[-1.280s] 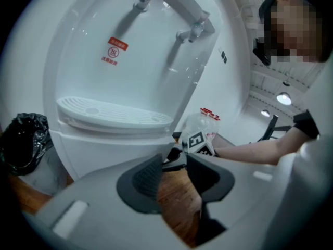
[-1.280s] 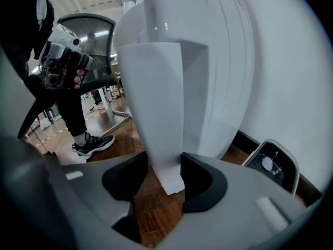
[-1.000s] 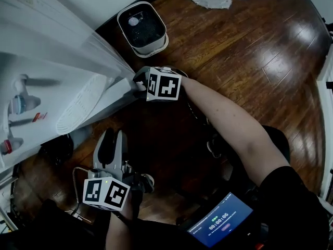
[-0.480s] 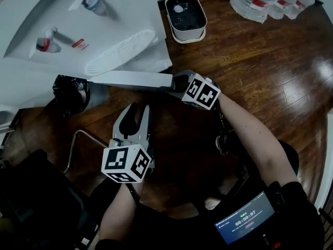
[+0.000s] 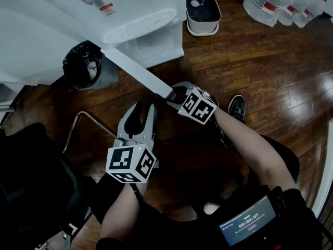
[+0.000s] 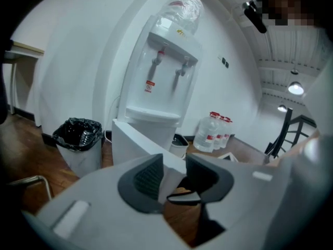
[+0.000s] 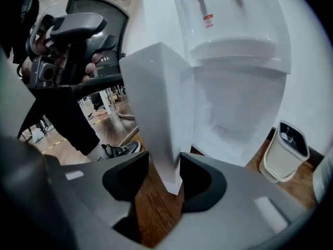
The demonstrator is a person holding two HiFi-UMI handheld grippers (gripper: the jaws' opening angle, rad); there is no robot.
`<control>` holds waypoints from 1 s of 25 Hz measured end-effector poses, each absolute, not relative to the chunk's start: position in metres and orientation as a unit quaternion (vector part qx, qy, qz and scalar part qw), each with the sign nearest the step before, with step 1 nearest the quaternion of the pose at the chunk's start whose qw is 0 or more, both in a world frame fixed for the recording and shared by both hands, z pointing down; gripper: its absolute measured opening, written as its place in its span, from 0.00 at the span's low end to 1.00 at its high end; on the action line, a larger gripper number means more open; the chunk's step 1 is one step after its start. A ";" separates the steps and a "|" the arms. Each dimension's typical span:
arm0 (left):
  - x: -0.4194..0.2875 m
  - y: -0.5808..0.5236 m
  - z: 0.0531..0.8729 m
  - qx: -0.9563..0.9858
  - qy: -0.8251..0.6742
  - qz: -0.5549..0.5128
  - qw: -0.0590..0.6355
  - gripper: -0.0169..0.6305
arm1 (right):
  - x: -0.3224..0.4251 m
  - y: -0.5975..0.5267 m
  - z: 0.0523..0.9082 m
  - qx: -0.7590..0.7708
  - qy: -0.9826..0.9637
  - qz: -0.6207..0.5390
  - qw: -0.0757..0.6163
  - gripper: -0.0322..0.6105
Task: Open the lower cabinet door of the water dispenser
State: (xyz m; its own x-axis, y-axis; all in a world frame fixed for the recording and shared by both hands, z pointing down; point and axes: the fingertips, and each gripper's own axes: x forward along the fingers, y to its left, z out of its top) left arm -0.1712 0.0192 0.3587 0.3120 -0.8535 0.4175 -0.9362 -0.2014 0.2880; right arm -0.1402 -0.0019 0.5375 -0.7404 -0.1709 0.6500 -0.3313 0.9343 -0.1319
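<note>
The right hand-held gripper (image 7: 164,177) is pinching the edge of the open door (image 5: 136,68). Left of it, the left hand-held gripper (image 5: 140,113) is hanging spread, empty.

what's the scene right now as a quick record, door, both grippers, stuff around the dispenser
door: white lower cabinet door of the white water dispenser stands open, swung away from the cabinet
right gripper: fingers closed on the door's free edge
left gripper: fingers apart, empty, not touching the door
around: black-lined bin, small white bin, clear water bottles
</note>
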 end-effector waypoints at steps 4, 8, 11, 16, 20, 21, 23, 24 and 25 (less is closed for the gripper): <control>-0.180 0.044 0.351 0.766 -0.588 0.062 0.251 0.27 | -0.169 0.031 0.533 0.126 -0.931 0.111 0.326 0.32; -0.190 0.061 0.344 0.764 -0.596 0.052 0.242 0.27 | -0.193 0.049 0.529 0.138 -0.934 0.122 0.306 0.31; -0.198 0.074 0.348 0.758 -0.603 0.048 0.244 0.27 | -0.198 0.051 0.530 0.147 -0.935 0.135 0.294 0.29; -0.215 0.090 0.347 0.749 -0.615 0.039 0.242 0.27 | -0.224 0.062 0.525 0.142 -0.939 0.102 0.296 0.26; -0.232 0.095 0.343 0.741 -0.626 0.037 0.240 0.27 | -0.243 0.071 0.523 0.142 -0.940 0.099 0.294 0.23; -0.236 0.095 0.342 0.740 -0.628 0.038 0.240 0.27 | -0.247 0.073 0.524 0.137 -0.940 0.102 0.294 0.23; -0.243 0.096 0.342 0.739 -0.629 0.039 0.237 0.27 | -0.253 0.075 0.526 0.127 -0.941 0.112 0.292 0.23; -0.246 0.096 0.343 0.739 -0.630 0.040 0.236 0.27 | -0.255 0.076 0.527 0.123 -0.941 0.117 0.292 0.23; -0.250 0.096 0.343 0.739 -0.630 0.040 0.234 0.27 | -0.255 0.076 0.527 0.122 -0.941 0.118 0.291 0.23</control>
State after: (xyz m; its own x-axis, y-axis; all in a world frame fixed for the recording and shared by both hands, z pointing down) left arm -0.2498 0.0961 0.3434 0.2031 -0.9129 0.3541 -0.9502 -0.0965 0.2963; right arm -0.2546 0.0760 0.5270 -0.8009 -0.1608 0.5768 -0.2987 0.9421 -0.1521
